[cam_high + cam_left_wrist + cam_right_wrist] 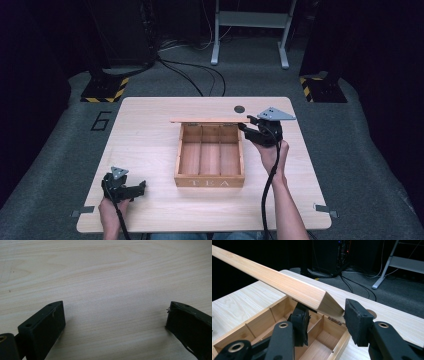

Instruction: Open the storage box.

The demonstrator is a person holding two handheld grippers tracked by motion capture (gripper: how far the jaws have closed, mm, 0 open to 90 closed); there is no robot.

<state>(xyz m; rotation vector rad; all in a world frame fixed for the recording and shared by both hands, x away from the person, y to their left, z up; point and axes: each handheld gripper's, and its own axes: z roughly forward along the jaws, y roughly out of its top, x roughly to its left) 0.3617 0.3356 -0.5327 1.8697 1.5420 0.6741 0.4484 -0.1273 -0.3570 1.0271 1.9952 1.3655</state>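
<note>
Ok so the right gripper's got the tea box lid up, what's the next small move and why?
Probably swing the lid a little further back on its hinges, then let go. The right gripper is clamped on the lid's corner, the lid stands about upright over the box, whose compartments look empty, and the left gripper rests open on the table.

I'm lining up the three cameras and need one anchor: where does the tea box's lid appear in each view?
High view: the lid stands open along the box's far edge, its right end at the right gripper.
Left gripper view: not in it.
Right gripper view: the lid runs from upper left down to between the jaws.
Shared landmark: the table.
</note>
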